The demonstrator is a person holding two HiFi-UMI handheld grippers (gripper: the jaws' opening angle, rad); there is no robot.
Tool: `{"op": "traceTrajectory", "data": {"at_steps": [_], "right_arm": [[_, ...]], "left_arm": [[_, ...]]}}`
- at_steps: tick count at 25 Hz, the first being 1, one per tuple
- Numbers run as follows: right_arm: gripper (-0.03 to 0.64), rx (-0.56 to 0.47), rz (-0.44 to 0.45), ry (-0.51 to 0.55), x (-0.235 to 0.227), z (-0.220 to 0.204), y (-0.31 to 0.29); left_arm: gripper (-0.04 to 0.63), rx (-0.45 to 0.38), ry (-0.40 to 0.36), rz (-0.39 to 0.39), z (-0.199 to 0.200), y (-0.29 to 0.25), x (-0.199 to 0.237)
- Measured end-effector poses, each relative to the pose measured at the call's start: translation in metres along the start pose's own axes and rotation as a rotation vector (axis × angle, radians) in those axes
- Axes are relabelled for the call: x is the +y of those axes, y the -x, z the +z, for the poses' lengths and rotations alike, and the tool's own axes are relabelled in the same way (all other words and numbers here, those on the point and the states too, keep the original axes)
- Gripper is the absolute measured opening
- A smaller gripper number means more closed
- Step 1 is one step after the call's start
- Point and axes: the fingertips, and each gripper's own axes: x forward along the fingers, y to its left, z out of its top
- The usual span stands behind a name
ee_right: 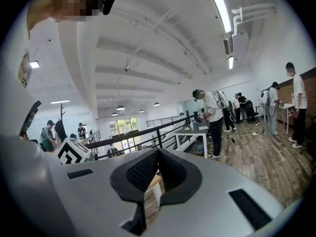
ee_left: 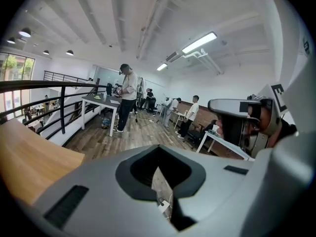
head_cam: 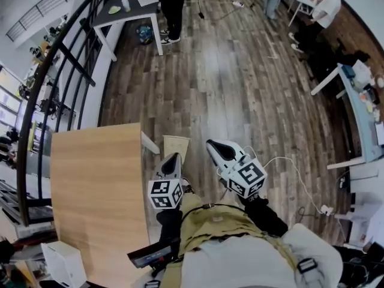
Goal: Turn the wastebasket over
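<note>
The wastebasket is a small beige bin that stands on the wooden floor beside the white leg of a wooden table. In the head view my left gripper is held just short of it, its tip close to the bin's near rim. My right gripper is a little to the bin's right, apart from it. Both grippers are shut with nothing between their jaws. The left gripper and the right gripper fill the lower half of their own views, and the bin does not show there.
The light wooden table lies at my left, with a black railing behind it. A white cable and plug lie on the floor at the right. A person stands by a far table; desks line the right side.
</note>
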Motion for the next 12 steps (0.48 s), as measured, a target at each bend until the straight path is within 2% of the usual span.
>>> {"op": "traceTrajectory", "data": {"at_steps": [5,8,12], "right_arm": [[0.021,0.076,0.068,-0.013,0.012,-0.008,-0.065],[0.021,0.164,0.117,-0.046,0.013,-0.033,-0.091],[0.021,0.274,0.212,-0.068,0.004,-0.068,-0.135]], "left_arm": [[0.002,-0.007,0.018,0.028,0.025,-0.012,0.055],[0.002,0.028,0.075,0.079,0.01,-0.007,0.076],[0.002,0.128,0.11,0.169,-0.02,-0.016,0.115]]}}
